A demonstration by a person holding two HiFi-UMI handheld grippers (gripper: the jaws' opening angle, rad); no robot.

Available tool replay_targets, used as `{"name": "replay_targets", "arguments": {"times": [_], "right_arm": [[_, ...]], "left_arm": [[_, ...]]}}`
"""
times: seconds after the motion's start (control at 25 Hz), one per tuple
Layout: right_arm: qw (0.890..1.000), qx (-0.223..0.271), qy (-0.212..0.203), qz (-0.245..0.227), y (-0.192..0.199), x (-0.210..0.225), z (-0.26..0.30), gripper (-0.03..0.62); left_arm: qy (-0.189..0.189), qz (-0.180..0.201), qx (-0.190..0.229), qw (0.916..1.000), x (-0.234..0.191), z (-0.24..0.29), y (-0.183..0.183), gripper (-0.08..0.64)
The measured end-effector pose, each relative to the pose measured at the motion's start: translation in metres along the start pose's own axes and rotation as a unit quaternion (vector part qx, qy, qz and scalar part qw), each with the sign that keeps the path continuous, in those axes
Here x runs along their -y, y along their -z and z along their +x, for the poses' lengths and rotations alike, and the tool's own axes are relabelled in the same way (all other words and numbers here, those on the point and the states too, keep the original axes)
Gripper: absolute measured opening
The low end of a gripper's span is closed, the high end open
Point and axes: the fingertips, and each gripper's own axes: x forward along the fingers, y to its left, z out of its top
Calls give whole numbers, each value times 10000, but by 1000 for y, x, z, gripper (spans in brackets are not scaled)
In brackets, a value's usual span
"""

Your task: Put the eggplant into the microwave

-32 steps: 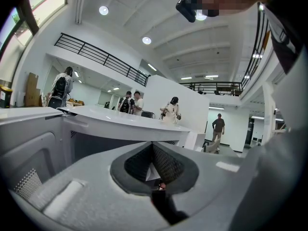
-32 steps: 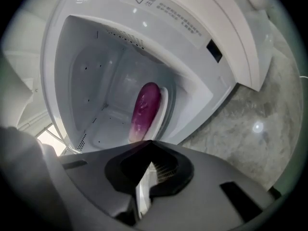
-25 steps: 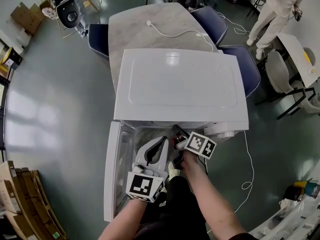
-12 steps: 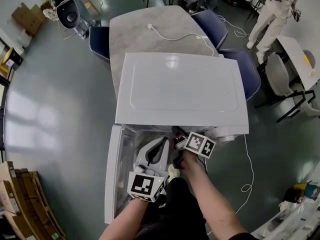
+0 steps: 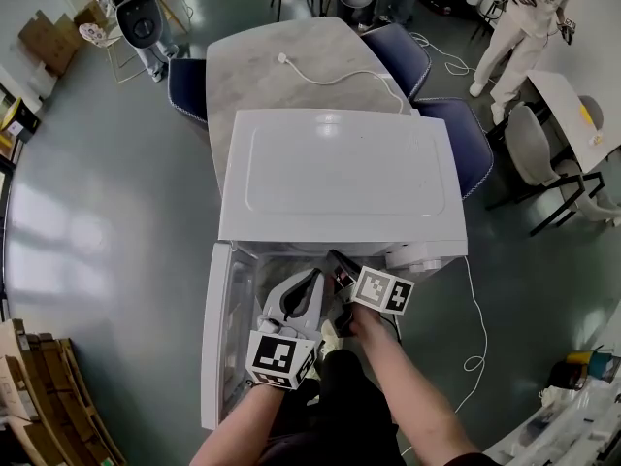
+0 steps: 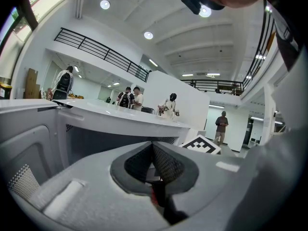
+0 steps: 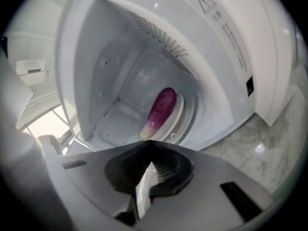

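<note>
**A:** Far left first. What's open?

**B:** Microwave door (image 5: 221,338), swung out to the left. The microwave (image 5: 340,173) is white and sits at the near end of a grey marble table (image 5: 272,76).

**A:** Left gripper?

**B:** Left gripper (image 5: 316,274) is low in front of the open cavity, just right of the door, with its marker cube nearest the person. In the left gripper view (image 6: 153,144) the jaws are pressed together and nothing is between them.

**A:** And the right one?

**B:** Right gripper (image 5: 336,256) is just beside the left, its tip at the mouth of the cavity under the microwave's front edge. In its own view (image 7: 150,141) the jaws are also closed up and empty.

**A:** Where's the eggplant?

**B:** Inside. The eggplant (image 7: 161,107) lies on the turntable (image 7: 179,113), purple body toward the back, pale end toward the opening. Neither gripper has it. It doesn't show in the head view, because the microwave's top hides it.

**A:** Anything further right or behind?

**B:** A white power cord (image 5: 340,66) trails across the table. There are blue chairs (image 5: 427,51) around the table, and a person in white (image 5: 524,27) at the upper right.
</note>
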Motion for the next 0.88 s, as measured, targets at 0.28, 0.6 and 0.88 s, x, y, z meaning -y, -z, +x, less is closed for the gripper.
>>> {"name": "replay_targets", "arguments": {"times": [0.28, 0.6, 0.88], "right_arm": [[9942, 15, -582, -904, 2, -70, -65, 2], [9785, 492, -509, -1938, -24, -123, -116, 2], [9626, 901, -520, -2502, -44, -161, -149, 2]], "left_arm": [[155, -181, -50, 9997, 24, -18, -26, 9], [350, -80, 100, 9993, 58, -40, -64, 9], [427, 67, 225, 9988, 75, -53, -90, 9]]}}
